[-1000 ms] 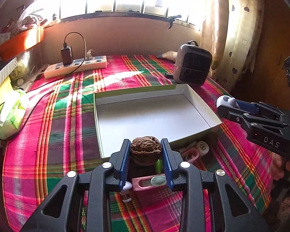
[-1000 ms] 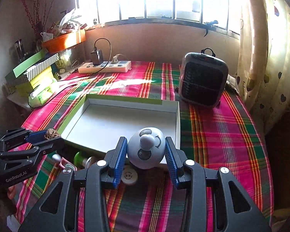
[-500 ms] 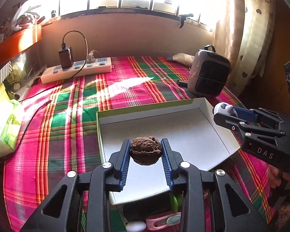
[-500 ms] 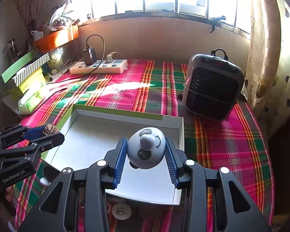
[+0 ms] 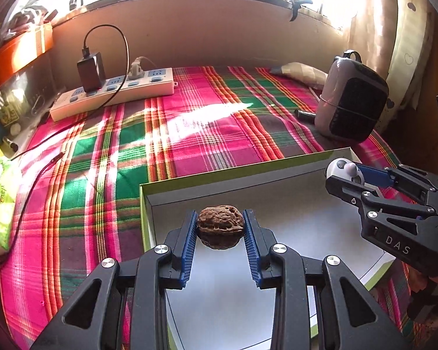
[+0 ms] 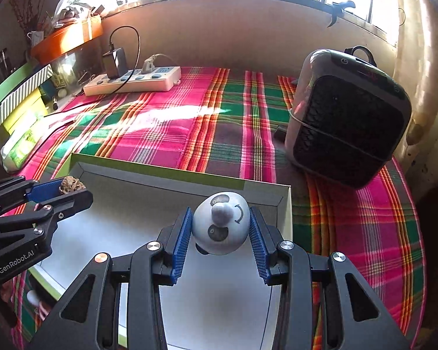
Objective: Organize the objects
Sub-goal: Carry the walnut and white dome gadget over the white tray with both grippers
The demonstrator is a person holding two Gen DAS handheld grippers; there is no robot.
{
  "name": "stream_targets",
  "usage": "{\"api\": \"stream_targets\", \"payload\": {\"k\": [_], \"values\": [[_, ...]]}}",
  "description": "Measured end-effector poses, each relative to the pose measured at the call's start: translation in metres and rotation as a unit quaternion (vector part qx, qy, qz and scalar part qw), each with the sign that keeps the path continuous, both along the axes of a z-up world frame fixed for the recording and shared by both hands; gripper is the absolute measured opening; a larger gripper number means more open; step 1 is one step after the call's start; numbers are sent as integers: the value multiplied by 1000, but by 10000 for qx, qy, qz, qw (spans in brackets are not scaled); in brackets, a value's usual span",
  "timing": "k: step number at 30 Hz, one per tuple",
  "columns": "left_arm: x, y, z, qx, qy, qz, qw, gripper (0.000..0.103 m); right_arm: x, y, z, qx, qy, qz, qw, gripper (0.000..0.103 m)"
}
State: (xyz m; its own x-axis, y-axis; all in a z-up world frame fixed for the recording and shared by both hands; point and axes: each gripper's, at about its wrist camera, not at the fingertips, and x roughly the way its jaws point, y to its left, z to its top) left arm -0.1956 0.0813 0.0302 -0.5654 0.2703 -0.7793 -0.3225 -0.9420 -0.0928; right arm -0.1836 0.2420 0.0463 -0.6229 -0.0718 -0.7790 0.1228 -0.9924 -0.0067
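Note:
My left gripper [image 5: 220, 229] is shut on a brown walnut [image 5: 220, 230], held above the white floor of an open box with a green rim [image 5: 242, 169]. My right gripper [image 6: 221, 227] is shut on a pale grey round toy with a face and a knob nose [image 6: 221, 226], over the same box [image 6: 160, 169] near its far right corner. In the left wrist view the right gripper [image 5: 343, 172] comes in from the right with the toy [image 5: 340, 167]. The right wrist view shows the left gripper [image 6: 70, 186] at the left with the walnut [image 6: 71, 185].
A white power strip [image 5: 114, 90] with a black charger and cable lies at the back left. A small heater [image 6: 347, 128] stands right of the box. Stacked boxes and a green pack [image 5: 0, 201] crowd the left edge. The plaid cloth [image 5: 189, 128] covers the table.
Both grippers moved forward and a little down, from the near side of the box to over its white floor, each keeping its object. The small items in front of the box dropped out of view.

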Motion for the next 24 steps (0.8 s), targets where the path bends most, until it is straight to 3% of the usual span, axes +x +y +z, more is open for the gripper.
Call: {"api": "stream_targets", "payload": {"k": [24], "values": [[-14, 10, -17, -236, -105, -18, 9997, 30, -17, -4, -20, 282, -281, 21, 9992, 40]]}}
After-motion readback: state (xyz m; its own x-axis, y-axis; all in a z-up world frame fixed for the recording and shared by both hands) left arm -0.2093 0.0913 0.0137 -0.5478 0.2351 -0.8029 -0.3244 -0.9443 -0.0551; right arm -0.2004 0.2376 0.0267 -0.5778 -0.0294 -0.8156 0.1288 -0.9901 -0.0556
